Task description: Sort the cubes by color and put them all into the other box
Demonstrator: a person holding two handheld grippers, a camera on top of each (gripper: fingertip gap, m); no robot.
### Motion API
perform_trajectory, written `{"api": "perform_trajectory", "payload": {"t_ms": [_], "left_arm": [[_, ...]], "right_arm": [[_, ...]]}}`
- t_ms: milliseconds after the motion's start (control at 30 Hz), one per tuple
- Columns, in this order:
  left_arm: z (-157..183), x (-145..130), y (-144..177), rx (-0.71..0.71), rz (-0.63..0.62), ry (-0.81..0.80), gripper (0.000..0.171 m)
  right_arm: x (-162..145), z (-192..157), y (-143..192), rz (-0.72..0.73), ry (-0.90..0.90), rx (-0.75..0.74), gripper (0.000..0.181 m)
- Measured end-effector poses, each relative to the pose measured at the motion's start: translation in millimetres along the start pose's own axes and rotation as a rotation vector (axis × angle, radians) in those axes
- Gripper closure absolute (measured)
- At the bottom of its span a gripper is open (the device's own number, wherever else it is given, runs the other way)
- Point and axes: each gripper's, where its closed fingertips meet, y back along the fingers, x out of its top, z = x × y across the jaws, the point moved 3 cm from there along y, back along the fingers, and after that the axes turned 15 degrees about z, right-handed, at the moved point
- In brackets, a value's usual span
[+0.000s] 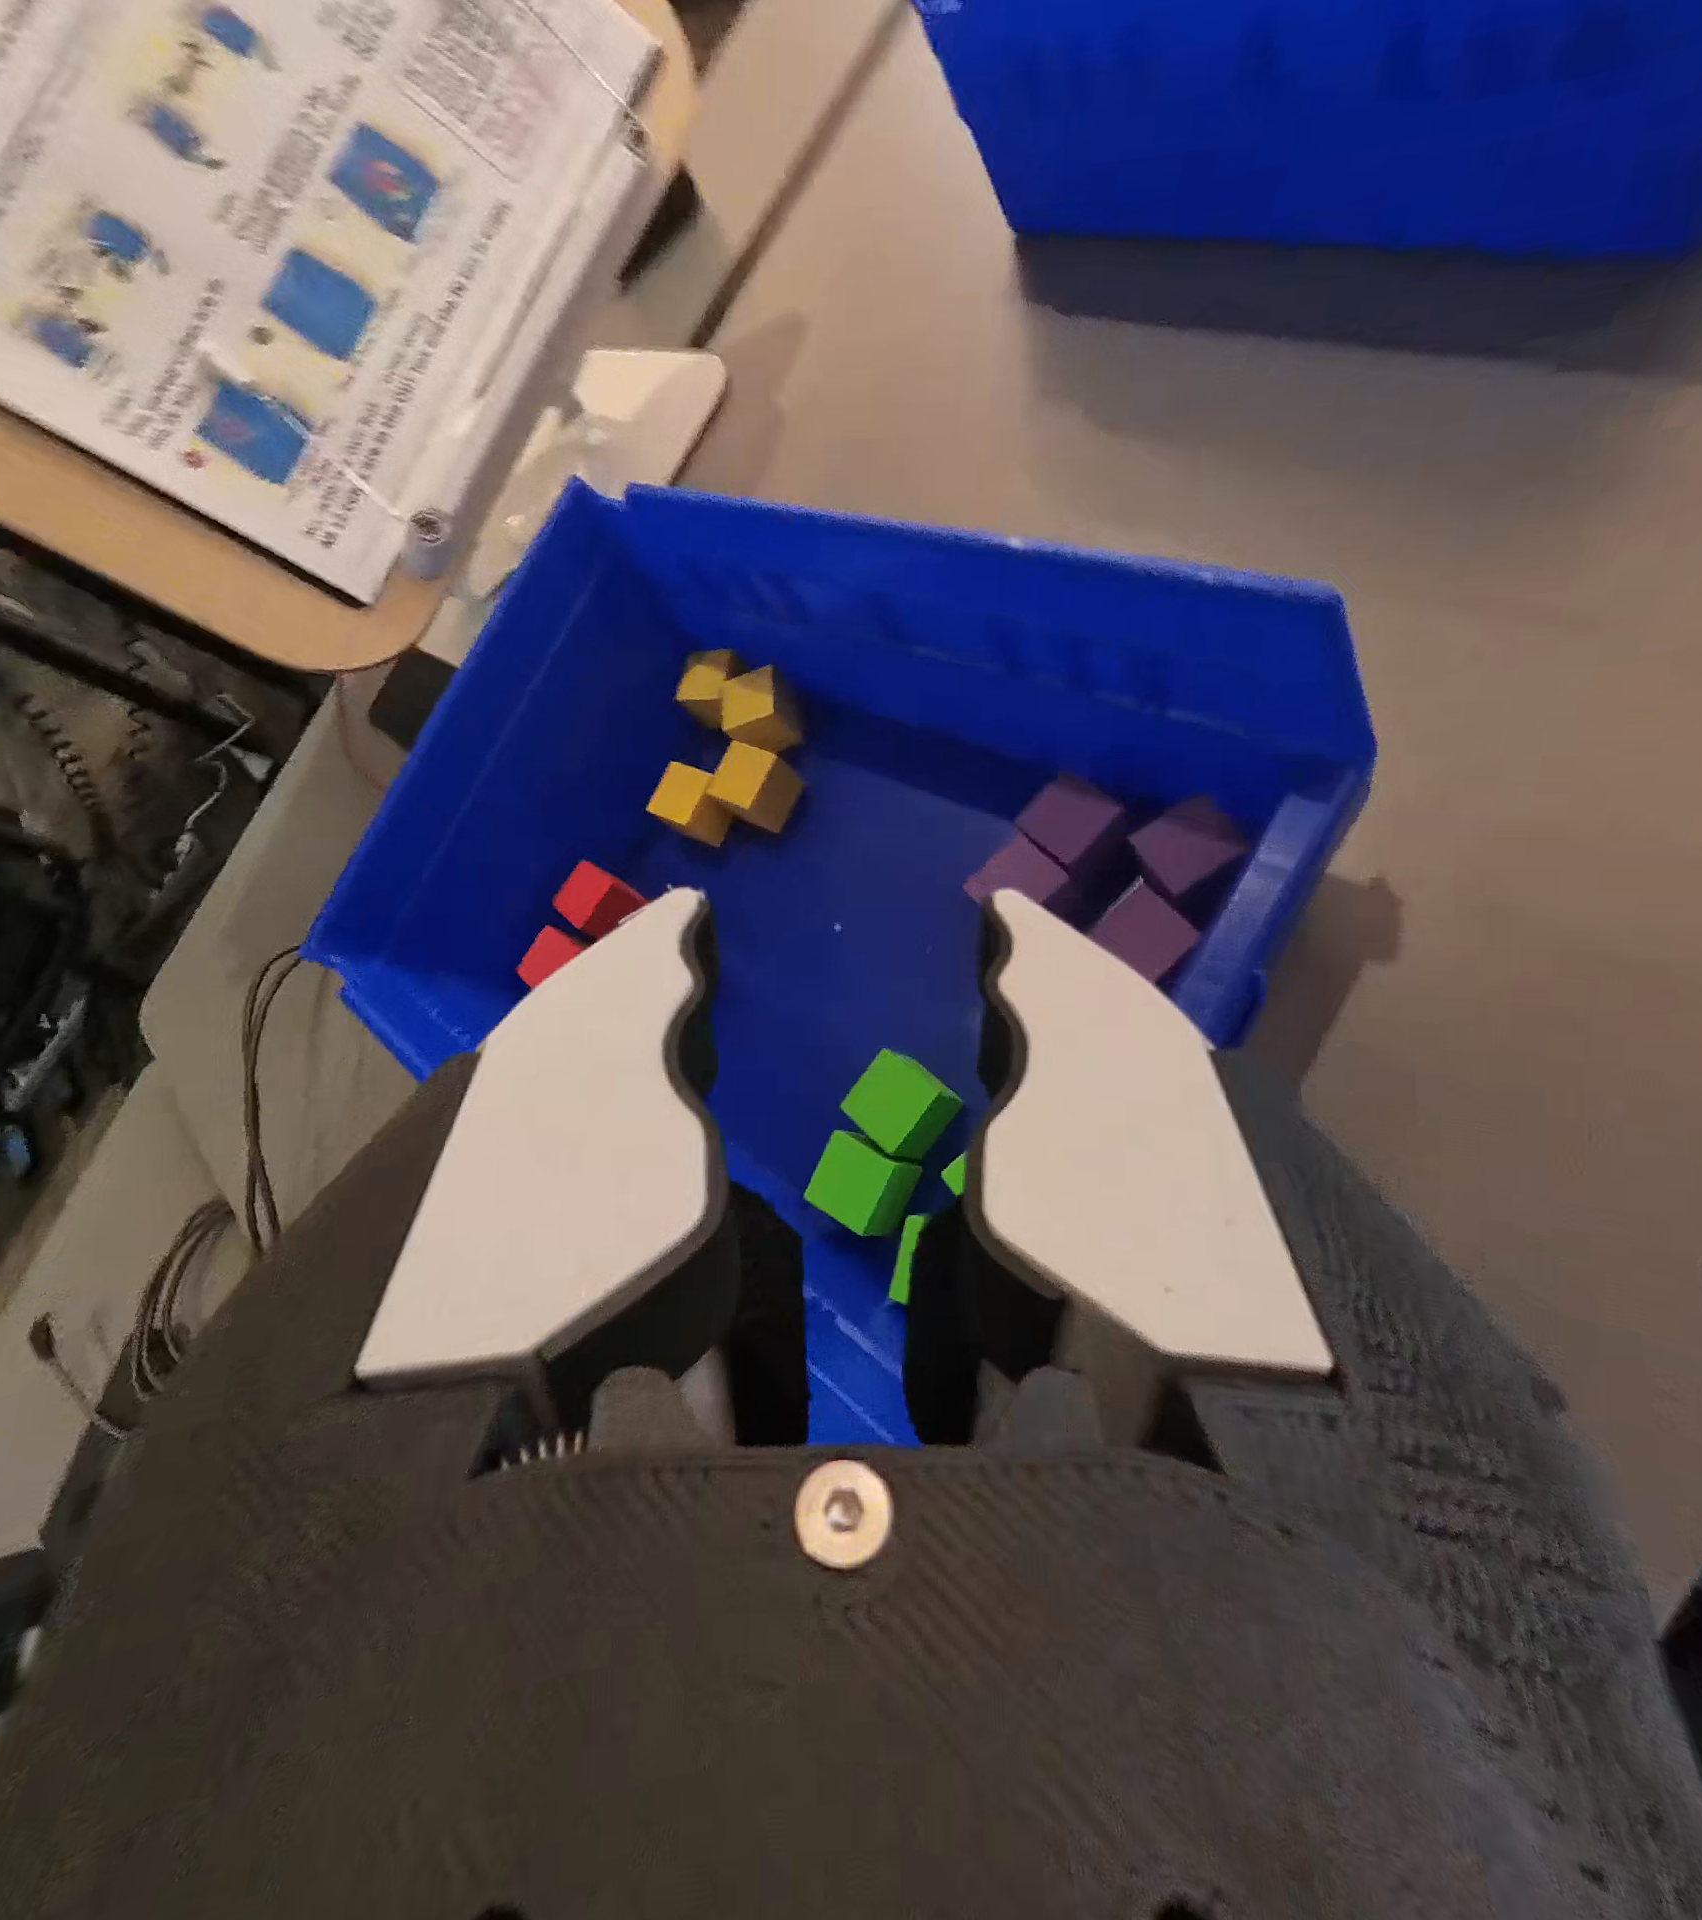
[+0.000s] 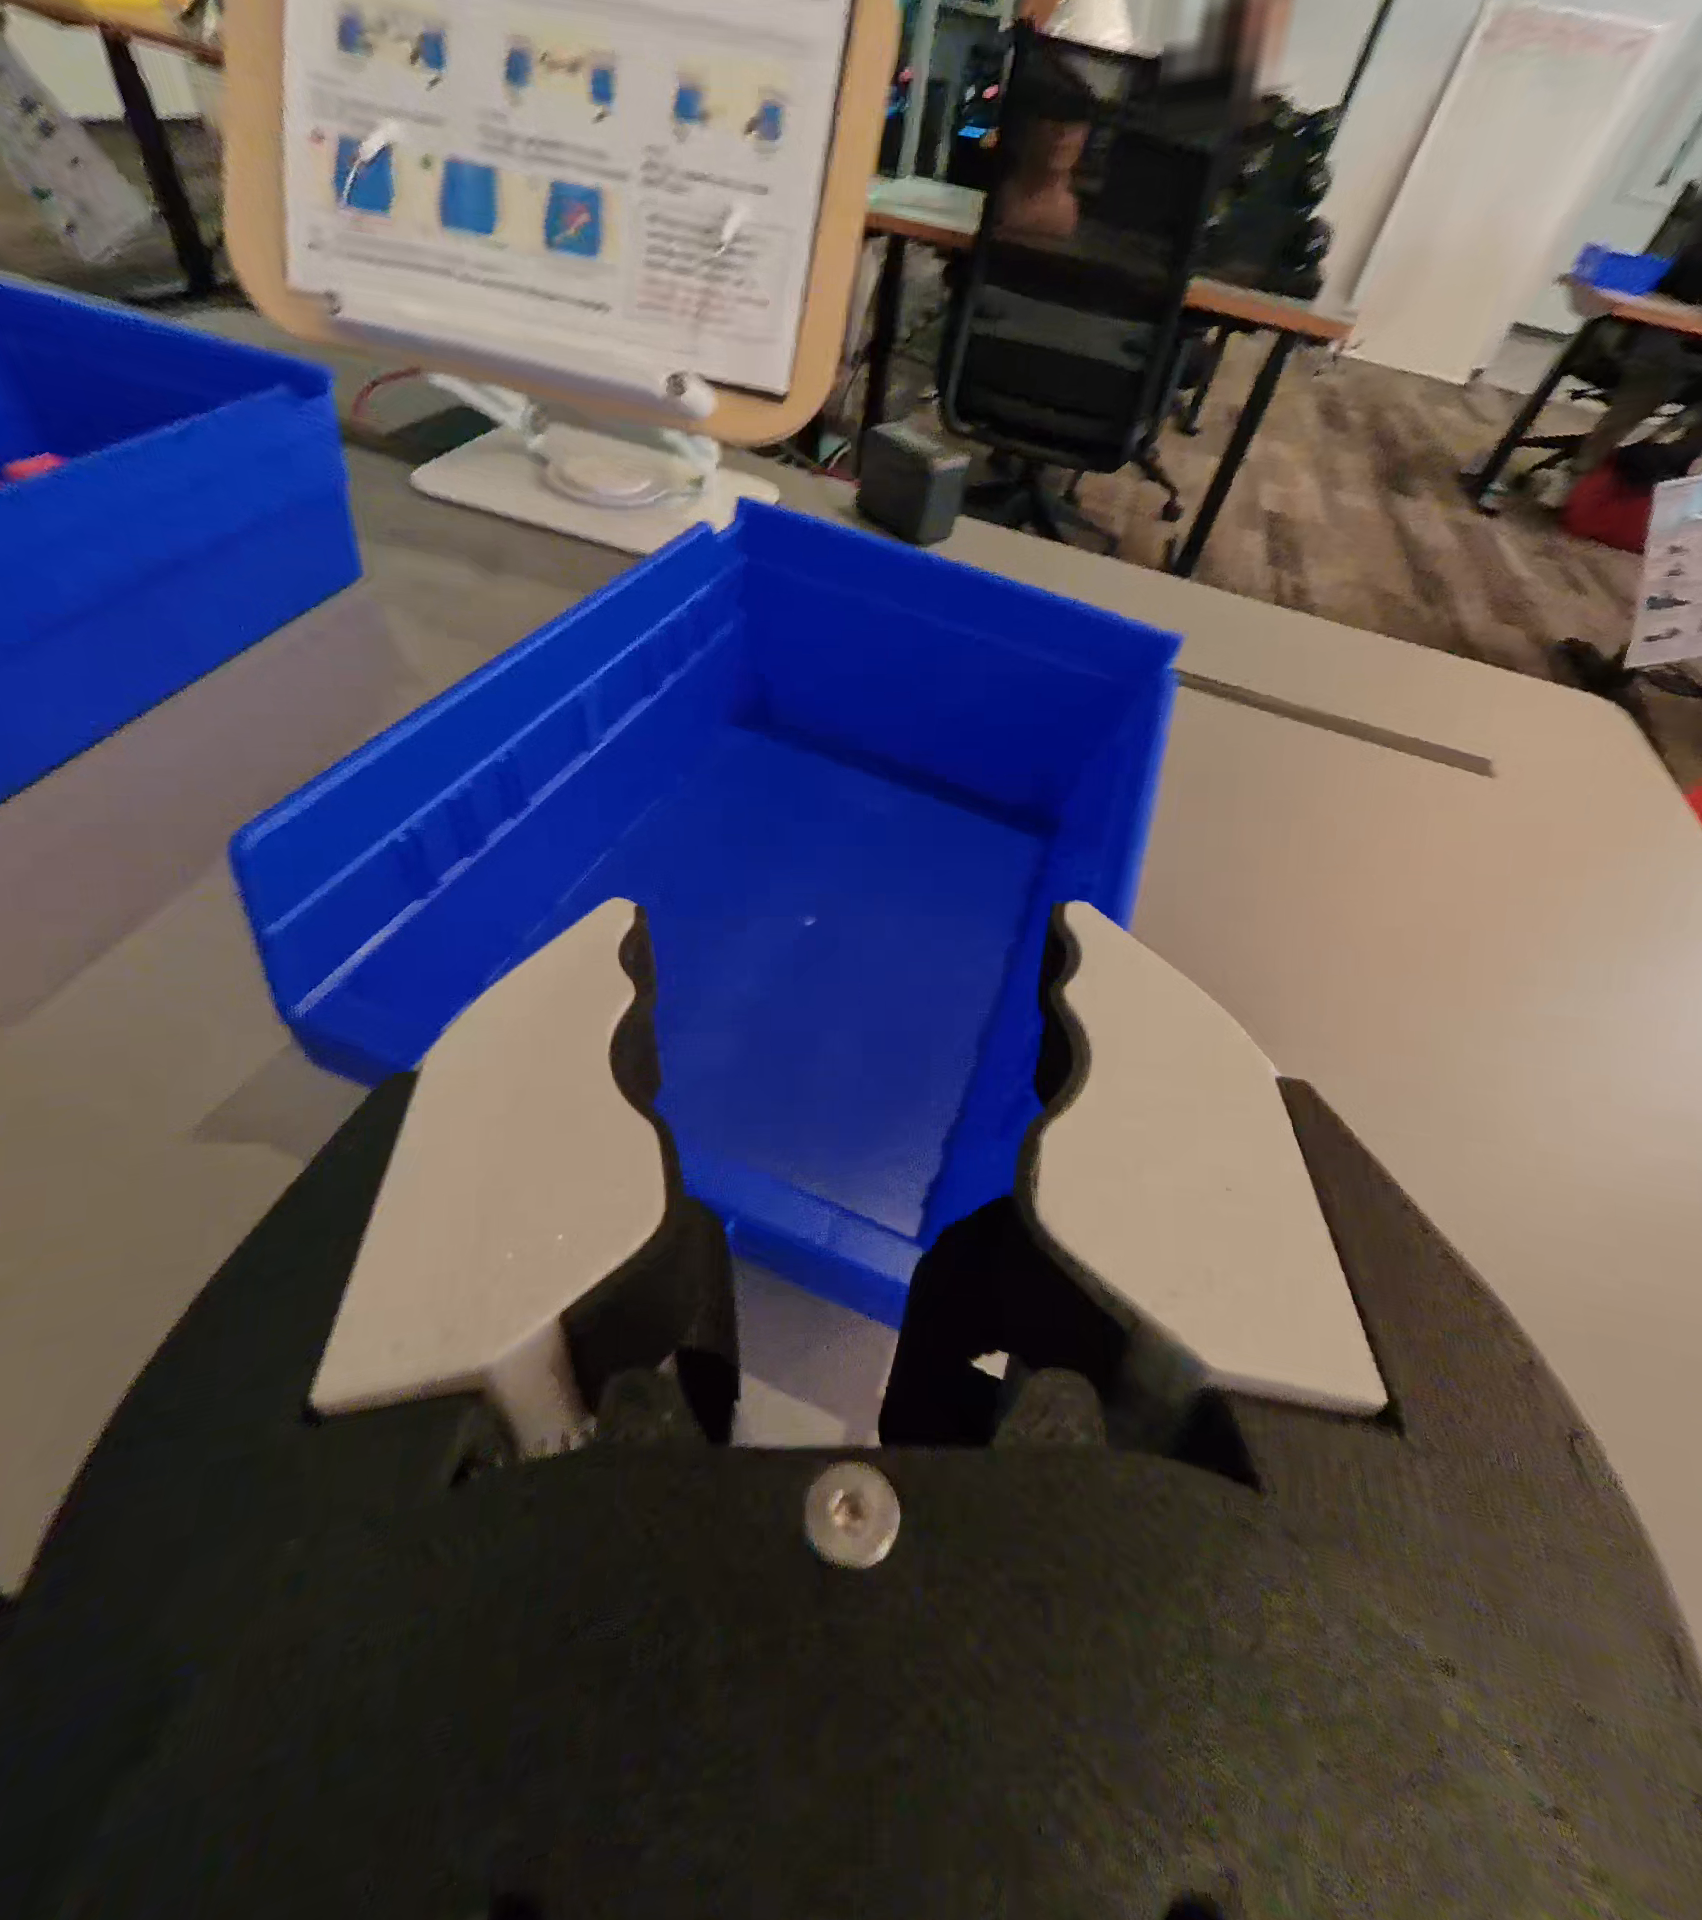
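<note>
Right now my left gripper [image 1: 842,909] hovers over the blue bin [image 1: 982,582] of small blocks, jaws spread wide and holding nothing. Green cubes [image 1: 894,1138] lie nearest, directly between my fingers near the bin's front lip; red cubes [image 1: 589,914] sit by the left finger, purple cubes [image 1: 1112,868] beside the right, yellow cubes [image 1: 733,743] farther back. My right gripper [image 2: 847,914] hangs above an empty blue bin [image 2: 473,821], jaws likewise apart and bare. For clean handling I would judge it best to come down straight, square to one cube's flat faces, because the clustered cubes touch each other.
</note>
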Motion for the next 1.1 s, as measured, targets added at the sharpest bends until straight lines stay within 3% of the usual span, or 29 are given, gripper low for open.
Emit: {"api": "perform_trajectory", "payload": {"t_ms": [200,433,533,700,833,967,1100], "left_arm": [[7,-21,-16,-0.106,-0.105,-0.078,0.129],[3,-13,2,-0.005,0.054,0.046,0.123],[3,-6,5,-0.051,0.086,0.038,0.121],[9,-25,-35,-0.390,-0.155,-0.159,0.111],[16,-41,-73,-0.603,-0.322,-0.213,0.114],[29,-65,-95,-0.716,-0.471,-0.256,0.120],[39,-70,-107,-0.758,-0.471,-0.243,0.123]], "right_arm": [[4,-25,6,0.004,0.062,0.077,0.118],[39,-53,8,0.128,0.122,0.149,0.127],[63,-62,1,0.160,0.175,0.186,0.129],[103,-70,-10,0.243,0.220,0.224,0.131],[101,-70,-10,0.240,0.216,0.214,0.133],[84,-66,-7,0.185,0.225,0.197,0.133],[79,-58,-7,0.181,0.208,0.183,0.133]]}}
